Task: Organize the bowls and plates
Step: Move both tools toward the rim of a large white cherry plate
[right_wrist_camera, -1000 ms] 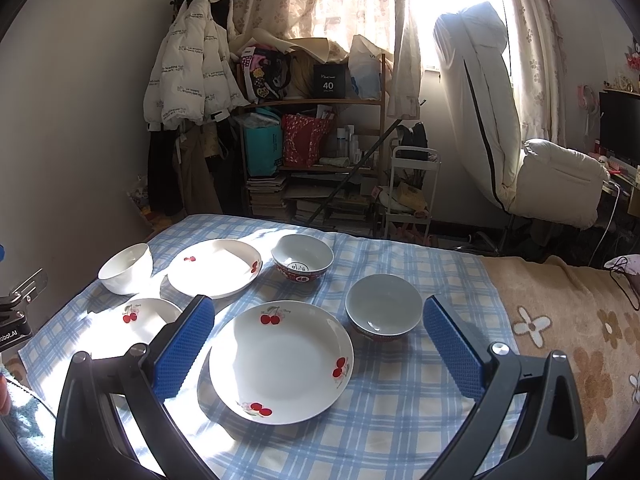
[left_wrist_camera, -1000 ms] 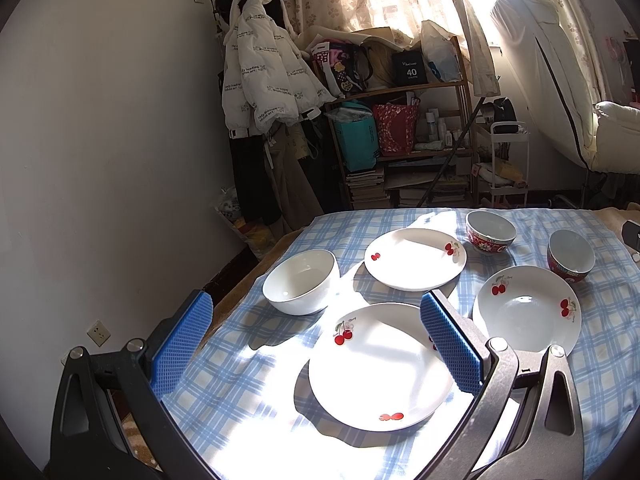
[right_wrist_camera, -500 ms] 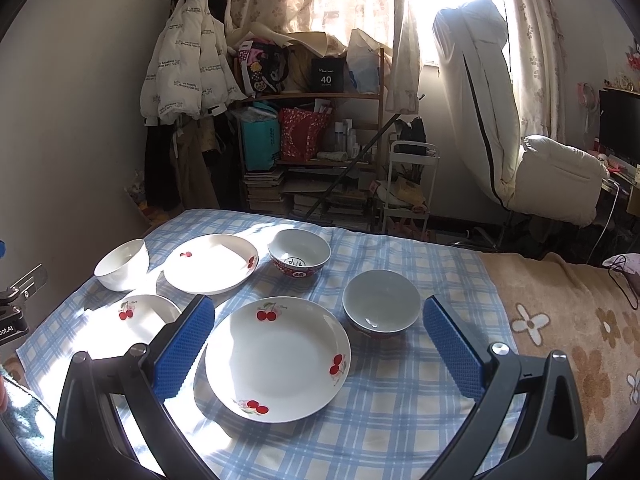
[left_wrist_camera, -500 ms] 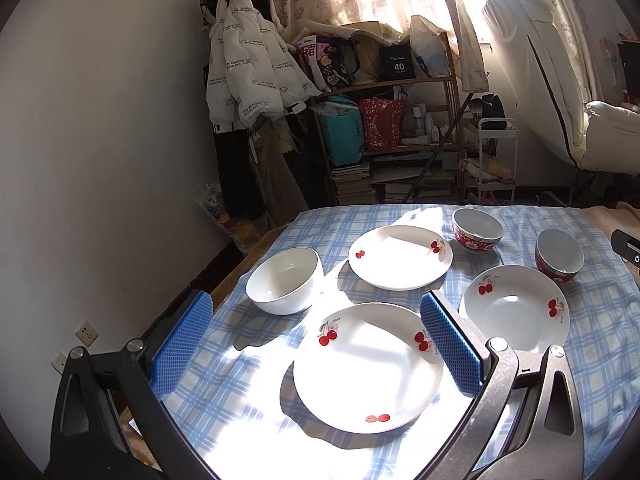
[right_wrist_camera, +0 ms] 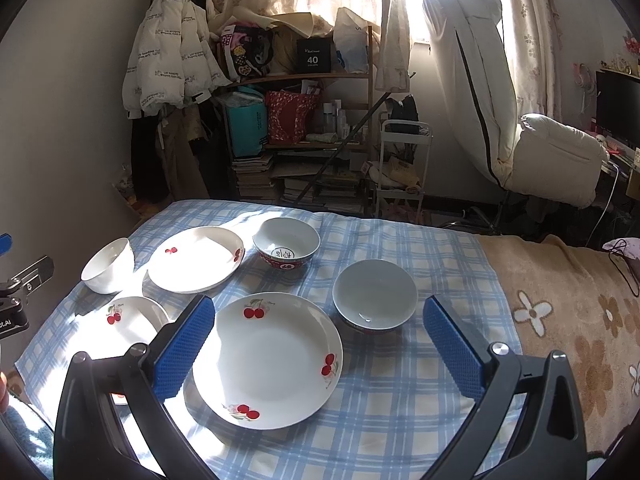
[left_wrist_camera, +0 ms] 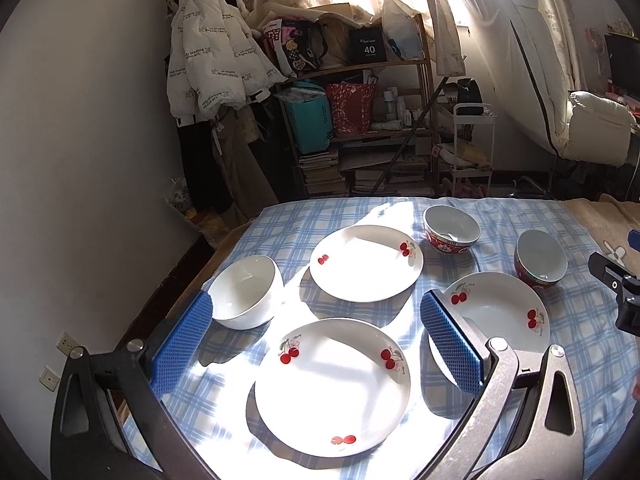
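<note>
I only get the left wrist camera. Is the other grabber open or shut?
Observer: Open. The right gripper has its blue pads wide apart and holds nothing.
Operator: What is it pointing at?
Observer: The cherry plate and the grey bowl sit between its fingers in its own view.
Operator: Is anything in the far red bowl?
Observer: No food. The red bowl has a dark round mark printed on its bottom.

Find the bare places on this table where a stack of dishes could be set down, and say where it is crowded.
Bare checked cloth lies right of the near plate and before the grey bowl; the flowered blanket beyond is bare too. Another strip runs behind the red patterned bowl. The left side, around the white bowl, is crowded.
</note>
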